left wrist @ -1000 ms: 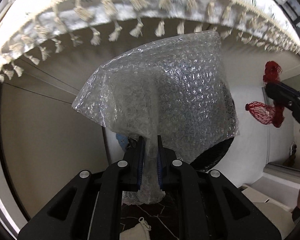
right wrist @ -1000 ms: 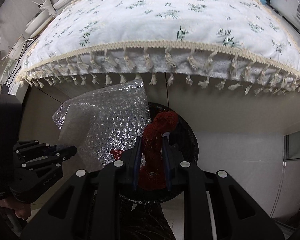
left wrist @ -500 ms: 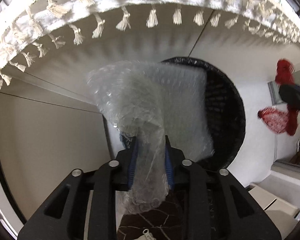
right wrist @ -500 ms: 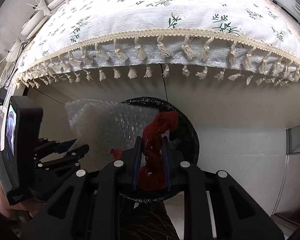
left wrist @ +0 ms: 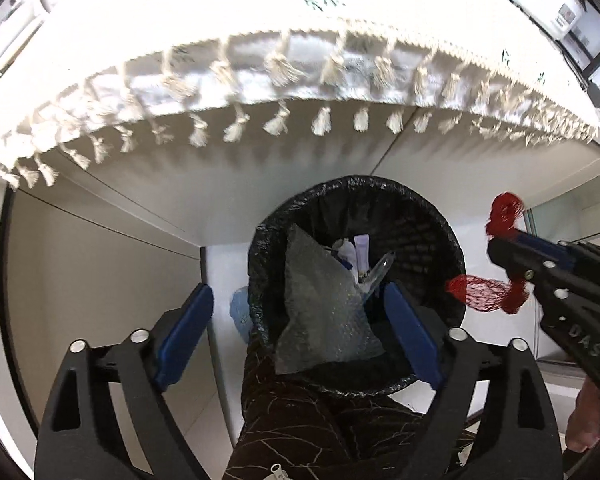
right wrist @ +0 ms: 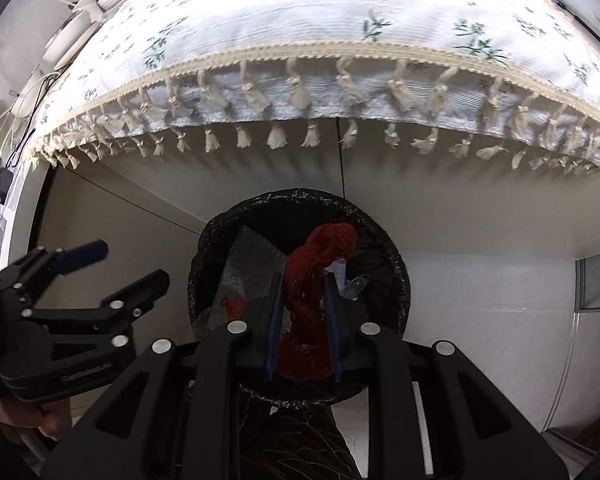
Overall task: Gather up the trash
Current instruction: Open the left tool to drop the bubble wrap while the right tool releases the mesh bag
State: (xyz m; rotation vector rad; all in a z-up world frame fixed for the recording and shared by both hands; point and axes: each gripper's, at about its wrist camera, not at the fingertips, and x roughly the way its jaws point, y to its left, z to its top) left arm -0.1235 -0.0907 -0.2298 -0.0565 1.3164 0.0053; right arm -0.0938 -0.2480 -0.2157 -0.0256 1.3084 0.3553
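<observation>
Left gripper (left wrist: pixel 296 308): jaws opening, blue pads spread wide, nothing pinched. Hangs pointing steeply down over the bin (left wrist: pixel 440 240), a round waste basket lined with a black bag. Bubble wrap sheet (left wrist: pixel 320 312) lies inside the bin, slanted against the left inner wall, seen between the two pads but touching neither. Other scraps in the bin beside it: a pale lilac tube (left wrist: pixel 363 254), a clear plastic piece (left wrist: pixel 378 272), some white bits. A blue object (left wrist: pixel 240 312) pokes out just left of the bin, too hidden to identify.

Right gripper (right wrist: pixel 302 312): pads pressed onto a bunched red mesh net bag (right wrist: pixel 320 264), pinched in the middle. Top knot of the net sticks up above the fingertips, loose tail hangs below the pads. From the left wrist view, sits at the right edge, just outside the bin rim, net ends poking out on both sides of the fingers. From its own view, lines up over the bin opening, bubble wrap visible left of the net.

Bin stands on a pale floor against a white cabinet front. Above it hangs the tasselled edge of a white floral tablecloth (right wrist: pixel 340 20). Dark brown veined cloth (left wrist: pixel 300 420) in the foreground under both grippers, overlapping the near rim of the bin. Part of a hand (left wrist: pixel 584 420) visible behind the right gripper's handle.
</observation>
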